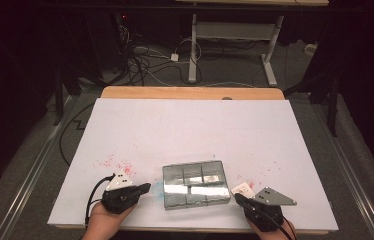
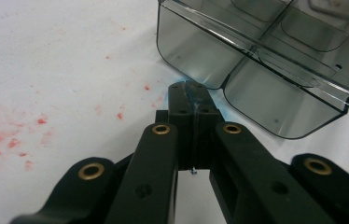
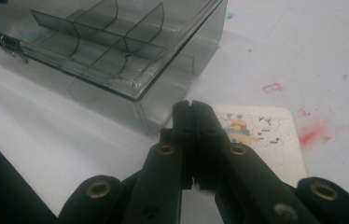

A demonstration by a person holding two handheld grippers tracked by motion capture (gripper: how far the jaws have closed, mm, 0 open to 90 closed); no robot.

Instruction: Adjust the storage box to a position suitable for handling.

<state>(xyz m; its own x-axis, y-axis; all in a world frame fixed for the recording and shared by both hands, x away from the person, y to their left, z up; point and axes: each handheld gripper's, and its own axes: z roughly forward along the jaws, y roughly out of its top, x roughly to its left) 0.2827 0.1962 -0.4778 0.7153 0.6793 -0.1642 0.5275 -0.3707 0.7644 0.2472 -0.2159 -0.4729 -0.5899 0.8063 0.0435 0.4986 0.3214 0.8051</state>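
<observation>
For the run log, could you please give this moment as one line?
left gripper: shut, empty | right gripper: shut, empty | clear divided box: between them, closed | small card: beside box

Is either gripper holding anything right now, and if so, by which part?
No. The left gripper and right gripper are both shut on nothing, jaws pressed together, each just short of the clear plastic box between them.

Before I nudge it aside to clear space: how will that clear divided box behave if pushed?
The clear box looks like thin rigid plastic with seemingly empty compartments, so probably light and stiff. Low and flat on the smooth white table, it would likely slide rather than tip. Its lid's small latch may be fragile.
</observation>
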